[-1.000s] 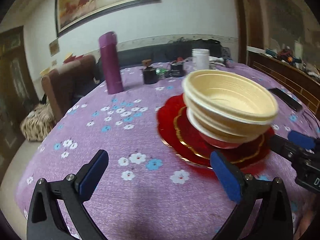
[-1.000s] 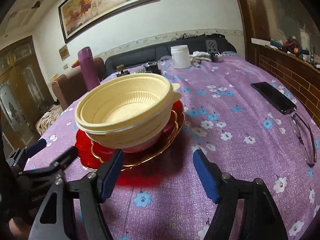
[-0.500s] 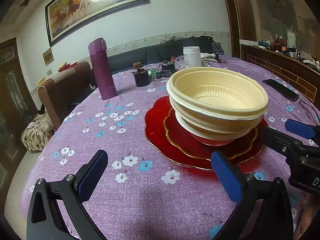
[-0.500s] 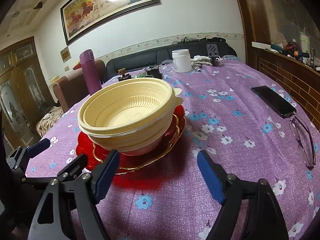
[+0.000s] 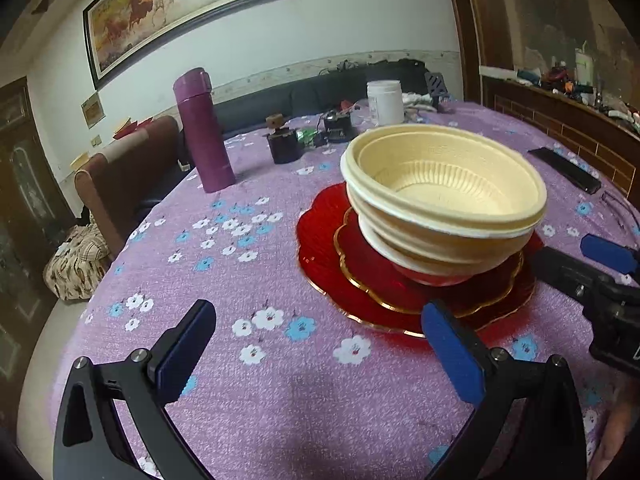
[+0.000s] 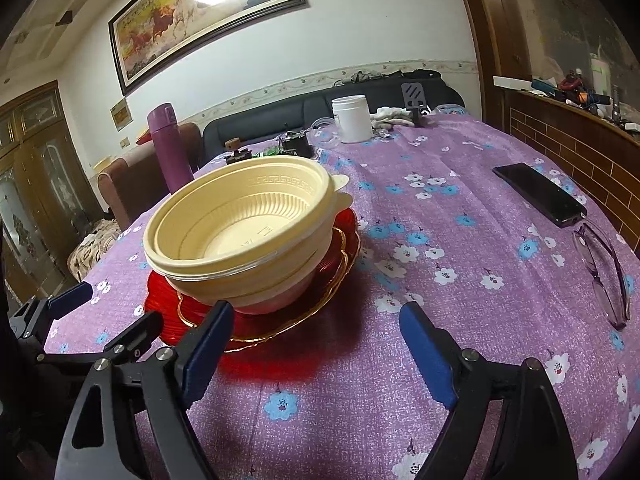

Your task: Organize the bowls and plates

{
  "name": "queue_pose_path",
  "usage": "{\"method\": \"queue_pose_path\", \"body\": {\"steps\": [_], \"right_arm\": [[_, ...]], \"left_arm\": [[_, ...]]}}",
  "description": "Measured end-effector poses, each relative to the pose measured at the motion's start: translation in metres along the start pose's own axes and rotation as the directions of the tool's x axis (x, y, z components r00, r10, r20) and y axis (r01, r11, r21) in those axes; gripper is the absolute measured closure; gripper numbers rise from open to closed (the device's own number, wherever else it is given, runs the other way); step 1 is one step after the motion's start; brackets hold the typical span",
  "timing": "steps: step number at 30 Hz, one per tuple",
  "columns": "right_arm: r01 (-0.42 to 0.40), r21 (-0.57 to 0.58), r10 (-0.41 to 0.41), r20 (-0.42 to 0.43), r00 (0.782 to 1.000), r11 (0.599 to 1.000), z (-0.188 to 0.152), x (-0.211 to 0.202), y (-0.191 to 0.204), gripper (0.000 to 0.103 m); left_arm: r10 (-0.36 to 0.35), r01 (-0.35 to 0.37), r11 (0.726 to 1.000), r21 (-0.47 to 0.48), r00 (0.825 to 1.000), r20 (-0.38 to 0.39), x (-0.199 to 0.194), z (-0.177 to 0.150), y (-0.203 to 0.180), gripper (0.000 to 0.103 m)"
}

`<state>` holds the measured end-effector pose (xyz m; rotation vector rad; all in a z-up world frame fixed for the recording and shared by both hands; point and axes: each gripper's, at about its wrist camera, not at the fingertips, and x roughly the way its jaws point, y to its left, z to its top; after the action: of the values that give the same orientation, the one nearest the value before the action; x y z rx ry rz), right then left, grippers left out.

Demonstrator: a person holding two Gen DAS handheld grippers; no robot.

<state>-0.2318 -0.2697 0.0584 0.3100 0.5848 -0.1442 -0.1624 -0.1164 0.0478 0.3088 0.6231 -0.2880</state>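
Observation:
Stacked cream plastic bowls (image 5: pixel 444 200) sit on a red bowl (image 5: pixel 436 278), on two red gold-rimmed plates (image 5: pixel 320 236), all on the purple flowered tablecloth. The stack also shows in the right wrist view (image 6: pixel 244 224). My left gripper (image 5: pixel 316 348) is open and empty, just in front of the plates' near-left edge. My right gripper (image 6: pixel 316 352) is open and empty, in front of the stack's right side, its left pad close to the plate rim (image 6: pixel 280 330). Each gripper shows in the other's view.
A purple flask (image 5: pixel 204 132), a white jar (image 5: pixel 385 102) and small dark items (image 5: pixel 284 146) stand at the far side. A black phone (image 6: pixel 538 194) and glasses (image 6: pixel 604 268) lie at the right. A brown chair (image 5: pixel 120 184) stands left of the table.
Both grippers have drawn back slightly and risen, staying open. The stack of bowls and plates has not moved.

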Motion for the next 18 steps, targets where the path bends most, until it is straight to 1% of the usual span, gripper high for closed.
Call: {"method": "queue_pose_path", "body": {"steps": [3, 6, 12, 18], "right_arm": [[0.001, 0.012, -0.001, -0.001, 1.0, 1.0, 0.0001, -0.0006, -0.0018, 0.015], [0.002, 0.019, -0.002, -0.003, 1.0, 1.0, -0.0001, -0.0004, -0.003, 0.015], [0.007, 0.017, -0.007, -0.005, 1.0, 1.0, -0.0001, -0.0009, -0.0036, 0.015], [0.007, 0.016, -0.007, -0.006, 1.0, 1.0, 0.0002, -0.0009, -0.003, 0.015]], "left_arm": [[0.0, 0.0, 1.0, -0.007, 1.0, -0.011, -0.0002, -0.0006, 0.002, 0.0], [0.041, -0.041, 0.999, -0.014, 0.999, -0.017, 0.0008, -0.0016, 0.0038, 0.0], [0.064, -0.064, 0.998, 0.009, 0.998, -0.008, -0.0007, -0.0027, 0.0005, 0.0], [0.064, -0.064, 0.998, 0.011, 0.998, -0.006, -0.0018, -0.0029, 0.0003, 0.0]]}}
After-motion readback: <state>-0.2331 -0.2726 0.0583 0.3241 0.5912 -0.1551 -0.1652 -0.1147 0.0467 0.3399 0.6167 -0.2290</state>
